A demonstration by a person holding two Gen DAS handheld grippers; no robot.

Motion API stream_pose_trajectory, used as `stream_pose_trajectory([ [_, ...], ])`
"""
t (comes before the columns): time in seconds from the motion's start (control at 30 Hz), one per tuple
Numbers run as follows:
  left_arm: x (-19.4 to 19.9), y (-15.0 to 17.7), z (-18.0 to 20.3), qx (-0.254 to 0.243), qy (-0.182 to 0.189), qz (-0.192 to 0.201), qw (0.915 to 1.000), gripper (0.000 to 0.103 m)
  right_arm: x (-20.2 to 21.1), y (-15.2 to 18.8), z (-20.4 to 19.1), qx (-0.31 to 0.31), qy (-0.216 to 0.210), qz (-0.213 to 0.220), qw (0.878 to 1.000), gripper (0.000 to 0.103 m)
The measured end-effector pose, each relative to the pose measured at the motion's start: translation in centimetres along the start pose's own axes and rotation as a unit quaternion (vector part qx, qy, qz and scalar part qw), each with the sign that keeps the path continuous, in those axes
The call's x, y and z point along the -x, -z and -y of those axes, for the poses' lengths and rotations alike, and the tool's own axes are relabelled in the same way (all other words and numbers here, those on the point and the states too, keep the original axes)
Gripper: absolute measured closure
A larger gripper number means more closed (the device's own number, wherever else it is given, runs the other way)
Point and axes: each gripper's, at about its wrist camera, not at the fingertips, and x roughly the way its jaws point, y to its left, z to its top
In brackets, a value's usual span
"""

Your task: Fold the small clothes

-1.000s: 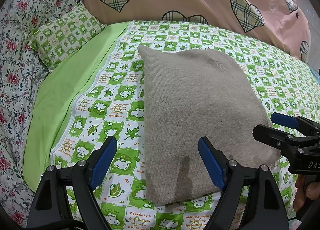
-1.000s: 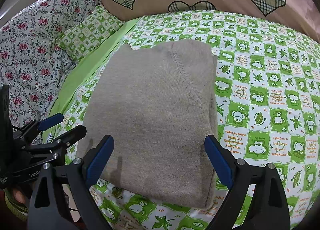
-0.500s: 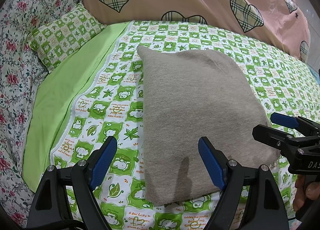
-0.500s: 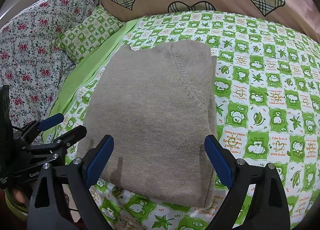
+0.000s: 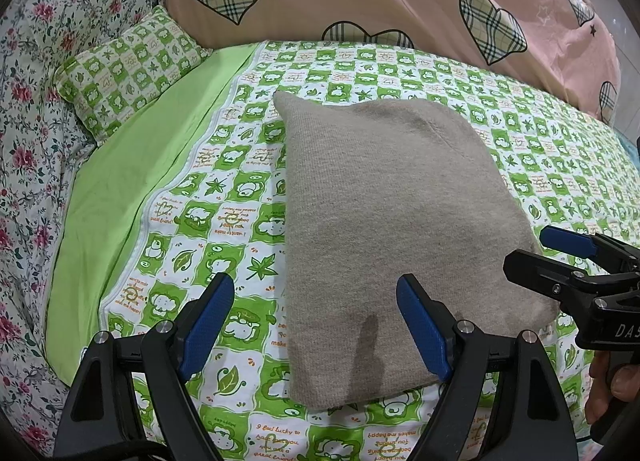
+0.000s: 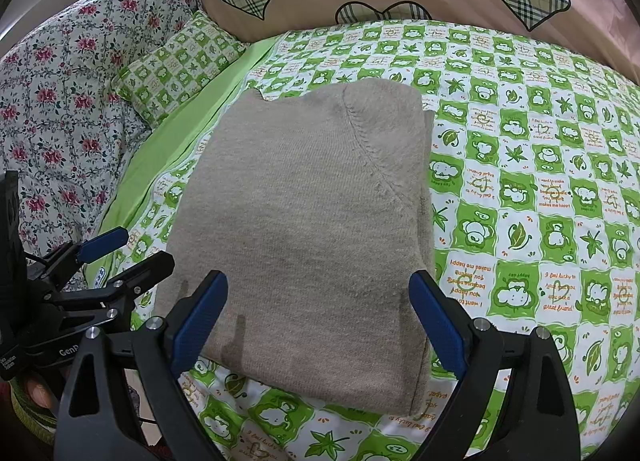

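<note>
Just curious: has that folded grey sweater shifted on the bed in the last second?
No. The grey sweater lies on the same squares of the green checked sheet as before.

Both wrist views angled down, close over bed, sharing the folded sweater, edges perhaps distorted

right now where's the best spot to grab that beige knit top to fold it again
Take the beige knit top by its two near corners, coming in low from the near edge. It lies flat and roughly square on the green checked sheet; the left claw and right claw are both open there.
</note>
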Motion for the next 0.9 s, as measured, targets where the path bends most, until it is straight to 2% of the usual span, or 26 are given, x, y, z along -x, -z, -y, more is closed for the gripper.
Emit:
stream_pose_trajectory([
  [0.9, 0.02, 0.04, 0.18, -0.001, 0.001, 0.001, 1.0, 0.019, 0.27, 0.09, -0.4, -0.005, 0.002, 0.003, 1.0, 0.011],
])
